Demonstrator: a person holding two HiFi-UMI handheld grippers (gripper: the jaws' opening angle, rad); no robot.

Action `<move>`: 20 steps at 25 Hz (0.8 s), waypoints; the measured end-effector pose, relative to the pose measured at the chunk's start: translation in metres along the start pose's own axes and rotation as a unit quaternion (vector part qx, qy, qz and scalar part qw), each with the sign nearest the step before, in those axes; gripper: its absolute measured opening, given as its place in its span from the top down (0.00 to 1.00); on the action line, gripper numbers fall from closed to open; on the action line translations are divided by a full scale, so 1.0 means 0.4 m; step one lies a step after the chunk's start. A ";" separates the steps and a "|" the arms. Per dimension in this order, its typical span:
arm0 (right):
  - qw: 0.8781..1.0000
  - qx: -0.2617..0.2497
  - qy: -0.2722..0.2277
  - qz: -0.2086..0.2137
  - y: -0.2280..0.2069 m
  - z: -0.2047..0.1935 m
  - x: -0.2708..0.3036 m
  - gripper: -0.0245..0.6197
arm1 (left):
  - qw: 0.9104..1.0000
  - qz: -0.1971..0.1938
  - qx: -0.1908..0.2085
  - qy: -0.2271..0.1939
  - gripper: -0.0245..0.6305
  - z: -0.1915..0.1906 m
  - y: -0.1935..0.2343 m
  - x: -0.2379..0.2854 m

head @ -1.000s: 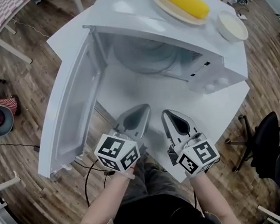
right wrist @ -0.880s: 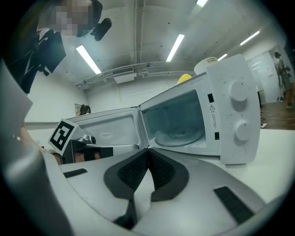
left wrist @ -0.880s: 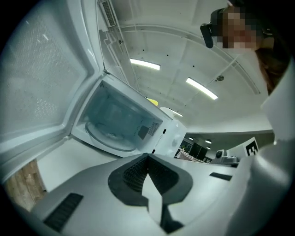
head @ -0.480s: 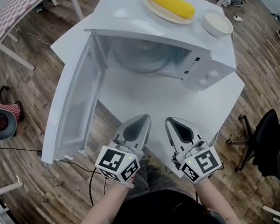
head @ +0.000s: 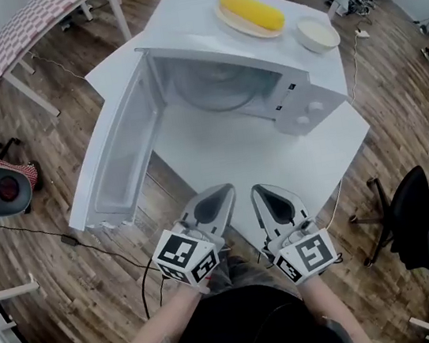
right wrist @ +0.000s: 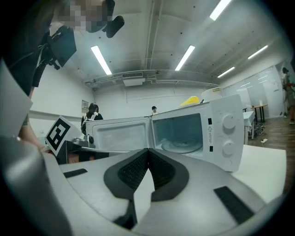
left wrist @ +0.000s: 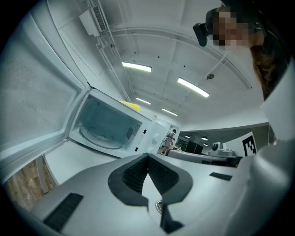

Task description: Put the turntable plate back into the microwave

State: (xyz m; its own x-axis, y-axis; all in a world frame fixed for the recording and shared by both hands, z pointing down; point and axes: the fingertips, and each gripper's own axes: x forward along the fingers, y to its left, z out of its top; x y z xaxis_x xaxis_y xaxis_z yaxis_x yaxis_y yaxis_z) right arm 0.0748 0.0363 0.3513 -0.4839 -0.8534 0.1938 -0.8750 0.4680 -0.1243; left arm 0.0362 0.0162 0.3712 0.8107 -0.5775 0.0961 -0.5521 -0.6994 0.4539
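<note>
The white microwave point(head: 301, 110) stands on a white table point(head: 277, 165) with its door point(head: 117, 161) swung wide open to the left. The glass turntable plate point(head: 223, 92) lies flat inside the cavity, also seen in the left gripper view point(left wrist: 99, 138) and the right gripper view point(right wrist: 182, 146). My left gripper point(head: 224, 190) and right gripper point(head: 260, 191) hover side by side near the table's front edge, well short of the microwave. Both are shut with nothing between the jaws point(left wrist: 148, 156) point(right wrist: 148, 150).
A plate with a yellow corn cob point(head: 252, 11) and a white bowl point(head: 317, 33) sit on top of the microwave. A black office chair point(head: 413, 217) stands at the right, a checked-top table point(head: 40, 17) at the upper left, a cable and a grey-red appliance point(head: 2, 190) on the floor.
Both grippers and my head have drawn back from the microwave, which now looks smaller and farther off. The jaws stayed shut; the plate has not moved.
</note>
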 end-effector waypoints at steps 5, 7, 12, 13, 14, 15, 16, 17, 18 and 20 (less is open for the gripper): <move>1.000 -0.004 0.002 0.002 0.030 -0.009 -0.030 0.93 | 1.000 0.008 0.008 -0.003 0.94 -0.002 -0.021 -0.022; 1.000 -0.007 0.004 0.002 0.040 -0.012 -0.042 0.93 | 1.000 0.010 0.010 -0.006 0.94 -0.001 -0.031 -0.031; 1.000 -0.014 0.002 -0.003 0.057 -0.010 -0.067 0.93 | 1.000 0.011 0.013 -0.013 0.94 -0.001 -0.048 -0.052; 1.000 -0.014 0.001 -0.004 0.061 -0.012 -0.071 0.93 | 1.000 0.011 0.013 -0.013 0.94 -0.004 -0.052 -0.057; 1.000 -0.015 0.001 -0.004 0.065 -0.014 -0.077 0.93 | 1.000 0.011 0.013 -0.013 0.94 -0.007 -0.056 -0.062; 1.000 -0.016 0.001 -0.004 0.069 -0.016 -0.082 0.93 | 1.000 0.011 0.013 -0.014 0.94 -0.010 -0.060 -0.066; 1.000 -0.016 0.001 -0.005 0.073 -0.018 -0.087 0.93 | 1.000 0.011 0.013 -0.014 0.94 -0.013 -0.066 -0.070; 1.000 -0.017 0.000 -0.005 0.077 -0.019 -0.093 0.93 | 1.000 0.011 0.014 -0.015 0.94 -0.015 -0.071 -0.075; 1.000 -0.017 0.000 -0.004 0.081 -0.021 -0.099 0.93 | 1.000 0.012 0.015 -0.016 0.94 -0.017 -0.077 -0.079; 1.000 -0.018 0.000 -0.004 0.088 -0.024 -0.111 0.93 | 1.000 0.013 0.016 -0.017 0.94 -0.023 -0.088 -0.089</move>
State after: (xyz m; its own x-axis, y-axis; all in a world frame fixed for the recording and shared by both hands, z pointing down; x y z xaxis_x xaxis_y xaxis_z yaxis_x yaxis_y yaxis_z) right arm 0.0652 0.0930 0.3475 -0.4769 -0.8572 0.1943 -0.8788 0.4692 -0.0872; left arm 0.0285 0.0653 0.3598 0.7891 -0.6094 0.0773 -0.5793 -0.6965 0.4235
